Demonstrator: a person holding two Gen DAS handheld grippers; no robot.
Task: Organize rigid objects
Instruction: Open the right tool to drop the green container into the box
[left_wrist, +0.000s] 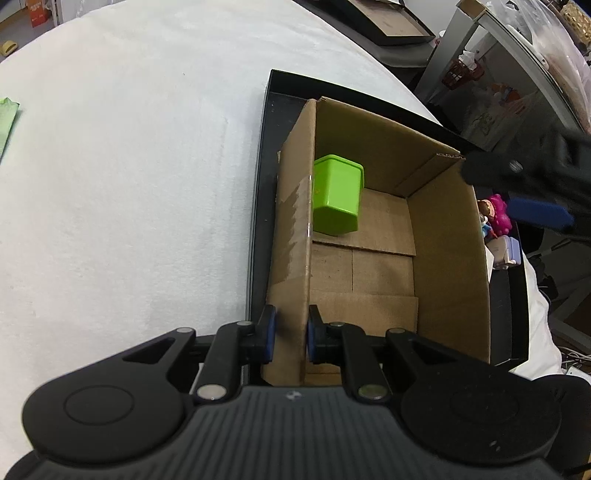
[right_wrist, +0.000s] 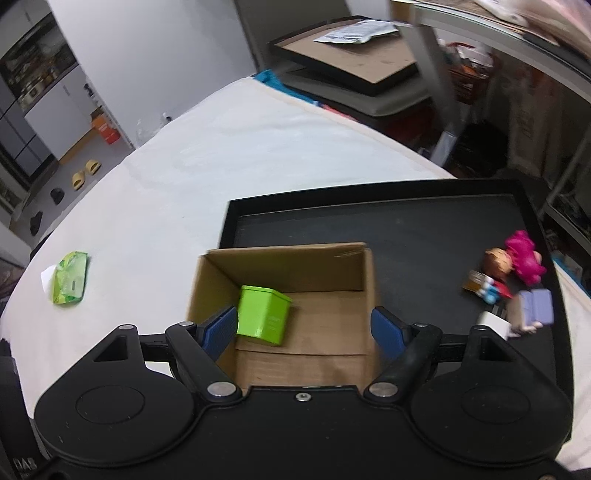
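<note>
Left tool (left_wrist: 290, 338) clamped on the near left wall of the cardboard box (left_wrist: 448, 258), one pad outside, one inside. Box sits in a black tray (right_wrist: 369, 195) on the white-covered bench (left_wrist: 129, 166). Green tin (left_wrist: 337, 195) lies tipped inside the box, against its left wall. Right tool (right_wrist: 304, 328) hangs above the box, fingers spread wide, gripping nothing. Small toy figures (right_wrist: 511, 280) clustered on the tray, right of the box. Green packet (right_wrist: 70, 277) lies on the bench, well apart.
</note>
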